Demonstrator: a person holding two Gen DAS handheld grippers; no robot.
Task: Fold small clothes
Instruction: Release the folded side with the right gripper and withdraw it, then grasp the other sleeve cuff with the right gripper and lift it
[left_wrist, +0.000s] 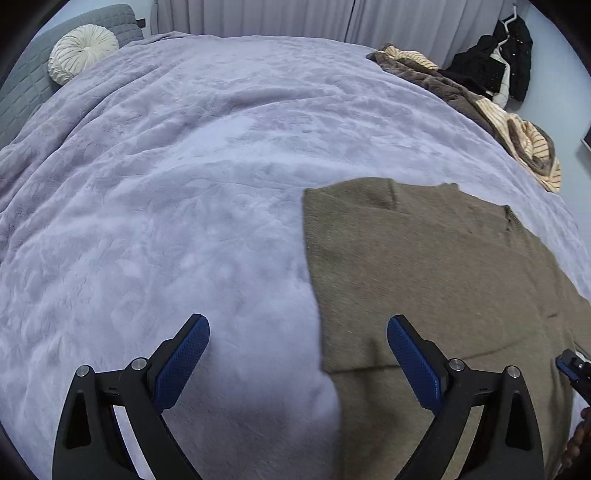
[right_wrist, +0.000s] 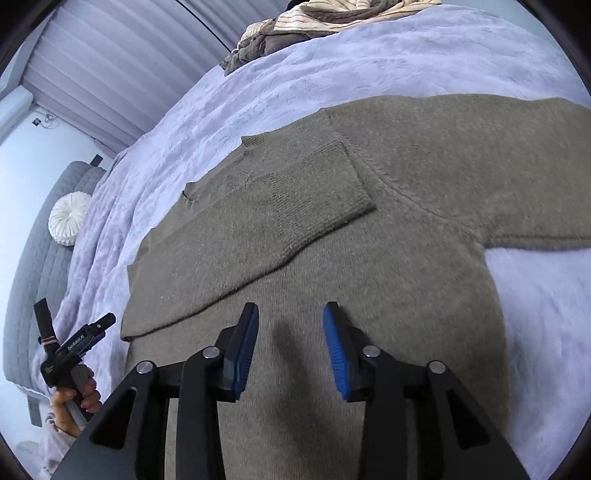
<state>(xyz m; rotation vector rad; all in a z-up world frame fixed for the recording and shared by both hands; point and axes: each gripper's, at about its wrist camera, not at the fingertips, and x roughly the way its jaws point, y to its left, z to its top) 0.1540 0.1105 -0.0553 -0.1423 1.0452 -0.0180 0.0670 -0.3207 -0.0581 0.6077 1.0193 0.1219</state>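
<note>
Sweater (right_wrist: 369, 229) flat beneath open right tool (right_wrist: 291, 314), untouched.

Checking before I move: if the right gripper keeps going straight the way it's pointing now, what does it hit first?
Most likely the brown sweater. The right gripper points down at its body, just below the folded-in sleeve, jaws open and empty. Exact depth is unclear.

A plush lavender blanket (left_wrist: 184, 184) spreads beneath the jaws; far ahead lie a round cream pleated cushion (left_wrist: 83, 51) and rumpled brown-and-cream striped bedding (left_wrist: 517, 136).
</note>
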